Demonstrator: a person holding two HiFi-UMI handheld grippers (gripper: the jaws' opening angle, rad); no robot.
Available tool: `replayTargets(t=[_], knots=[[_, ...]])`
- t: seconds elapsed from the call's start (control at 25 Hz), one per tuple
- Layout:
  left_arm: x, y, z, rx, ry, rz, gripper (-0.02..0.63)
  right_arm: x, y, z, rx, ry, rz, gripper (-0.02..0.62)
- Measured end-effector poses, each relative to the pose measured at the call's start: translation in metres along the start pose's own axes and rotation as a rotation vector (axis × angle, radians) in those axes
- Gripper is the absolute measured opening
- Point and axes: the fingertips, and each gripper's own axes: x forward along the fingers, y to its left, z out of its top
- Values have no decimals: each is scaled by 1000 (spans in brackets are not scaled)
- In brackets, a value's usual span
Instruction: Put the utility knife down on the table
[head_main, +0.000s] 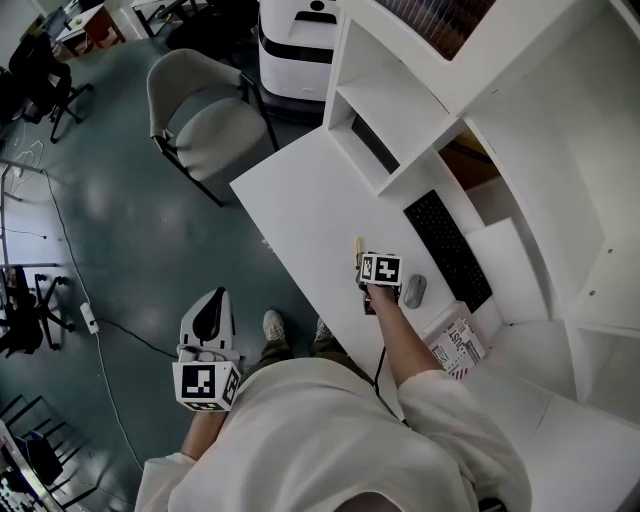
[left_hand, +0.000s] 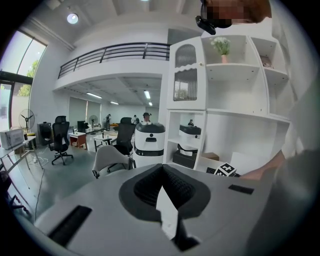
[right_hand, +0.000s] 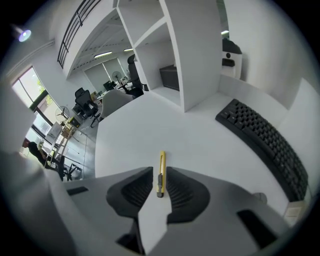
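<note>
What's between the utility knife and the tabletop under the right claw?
Nothing visible. The utility knife sits between the jaws of the right claw, over bare white table. The keyboard lies off to one side, clear of it.

Matt table (right_hand: 200, 135), yellow plastic utility knife (right_hand: 161, 172)

The person wears a loose cream short-sleeved shirt (head_main: 330, 440); olive trousers (head_main: 265, 352) and white shoes (head_main: 274, 324) show at its 12 o'clock; the left gripper (left_hand: 161, 167) and right gripper (right_hand: 159, 172) are pale grey with black ribbed pads (right_hand: 134, 191); each bears a black-and-white marker cube (head_main: 206, 386).
</note>
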Motion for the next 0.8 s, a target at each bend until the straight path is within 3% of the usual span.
replayTargets(t=[0.8], knots=[[-6, -27, 28, 40, -98, -102, 0, -167, 26, 60, -92, -395, 64, 83]])
